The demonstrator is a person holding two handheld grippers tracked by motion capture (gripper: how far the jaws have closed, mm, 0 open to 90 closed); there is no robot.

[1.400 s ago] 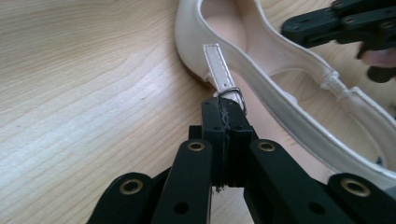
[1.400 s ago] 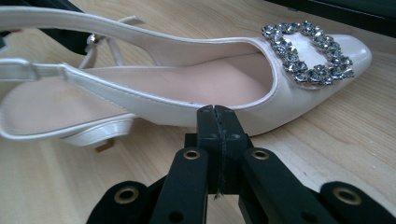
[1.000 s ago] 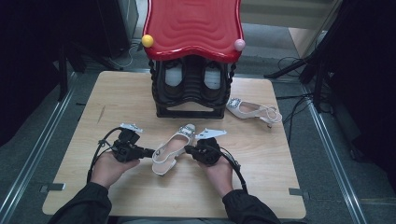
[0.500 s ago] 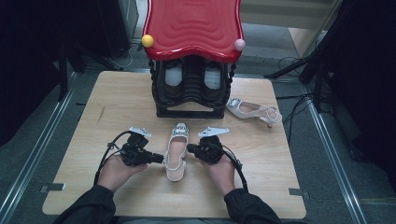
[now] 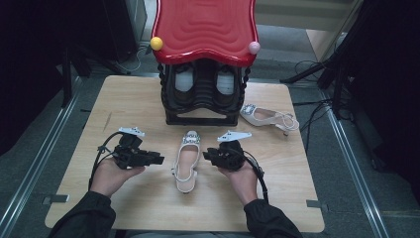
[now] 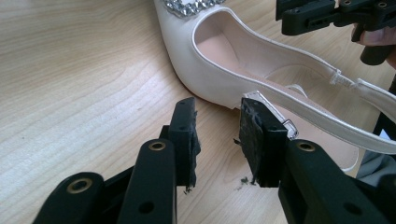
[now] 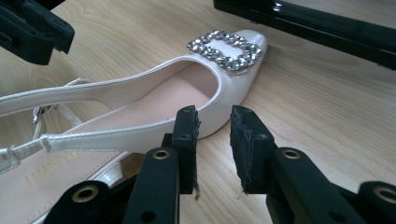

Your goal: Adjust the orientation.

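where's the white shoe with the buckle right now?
High view: the white shoe lies flat on the table, between the left gripper and right gripper, toe toward the shoe rack.

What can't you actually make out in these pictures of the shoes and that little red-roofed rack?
- High view: the pair inside the rack is half hidden by its red roof and shadow.
- Left gripper view: the near shoe's toe is cut off by the top edge.
- Right gripper view: the insole print is too faint to read.
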